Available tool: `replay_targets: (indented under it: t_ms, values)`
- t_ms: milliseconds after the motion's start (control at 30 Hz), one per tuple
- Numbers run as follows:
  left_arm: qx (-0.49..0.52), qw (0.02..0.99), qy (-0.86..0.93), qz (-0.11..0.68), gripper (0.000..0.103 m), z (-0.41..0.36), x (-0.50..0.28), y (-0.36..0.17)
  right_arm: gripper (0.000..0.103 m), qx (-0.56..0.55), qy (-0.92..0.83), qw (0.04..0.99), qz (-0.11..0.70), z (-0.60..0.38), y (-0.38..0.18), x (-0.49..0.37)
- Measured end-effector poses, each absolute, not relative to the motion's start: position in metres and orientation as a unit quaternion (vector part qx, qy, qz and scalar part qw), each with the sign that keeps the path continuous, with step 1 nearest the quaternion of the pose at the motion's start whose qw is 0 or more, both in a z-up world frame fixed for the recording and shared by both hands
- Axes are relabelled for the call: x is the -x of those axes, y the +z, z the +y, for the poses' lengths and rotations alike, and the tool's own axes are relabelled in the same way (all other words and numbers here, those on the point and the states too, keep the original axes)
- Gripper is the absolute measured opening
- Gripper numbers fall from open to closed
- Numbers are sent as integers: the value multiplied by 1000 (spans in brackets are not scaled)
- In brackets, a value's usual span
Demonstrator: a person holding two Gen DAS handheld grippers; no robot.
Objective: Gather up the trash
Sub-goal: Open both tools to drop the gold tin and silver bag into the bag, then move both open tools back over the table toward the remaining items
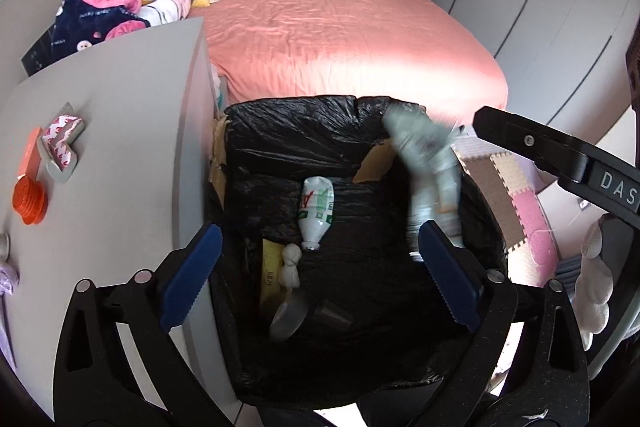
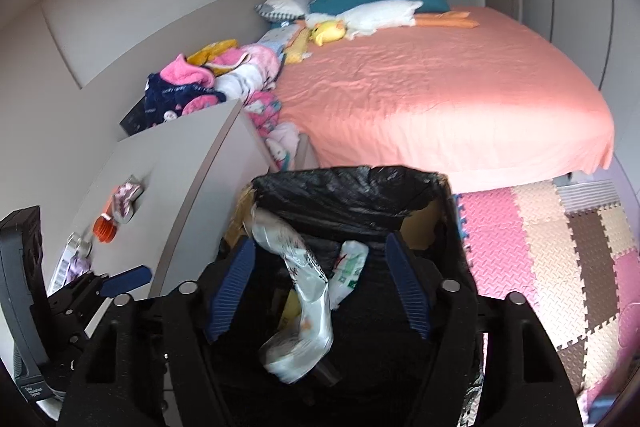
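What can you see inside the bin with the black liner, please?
Inside the bin: a white plastic bottle, a yellow packet, a crumpled tissue and two cups. A blurred clear wrapper is over the opening. Anything beneath these is hidden in dark folds.

Soft daylight falls across the bed (image 1: 340,39), brightest mid-frame; the black bin liner (image 1: 304,147) swallows detail. A falling plastic wrapper (image 2: 304,291) is motion-blurred (both views), and fisheye bending darkens the corners.
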State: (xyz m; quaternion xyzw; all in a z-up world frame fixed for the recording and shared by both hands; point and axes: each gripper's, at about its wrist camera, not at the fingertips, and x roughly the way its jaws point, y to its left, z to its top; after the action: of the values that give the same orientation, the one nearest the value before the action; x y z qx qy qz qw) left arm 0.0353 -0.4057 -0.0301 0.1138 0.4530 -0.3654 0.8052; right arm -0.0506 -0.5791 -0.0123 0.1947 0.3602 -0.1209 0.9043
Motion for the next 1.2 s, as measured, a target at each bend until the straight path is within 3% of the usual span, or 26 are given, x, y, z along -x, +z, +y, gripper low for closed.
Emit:
replay_targets:
  t_ms: [700, 1200]
  values:
    - [-99, 820, -350, 443, 96, -375, -45, -22, 70, -174, -93, 906, 374, -549, -10, 32]
    - [-86, 843, -296, 440, 96, -314, -54, -24, 70, -138, -37, 918, 371, -490, -8, 6]
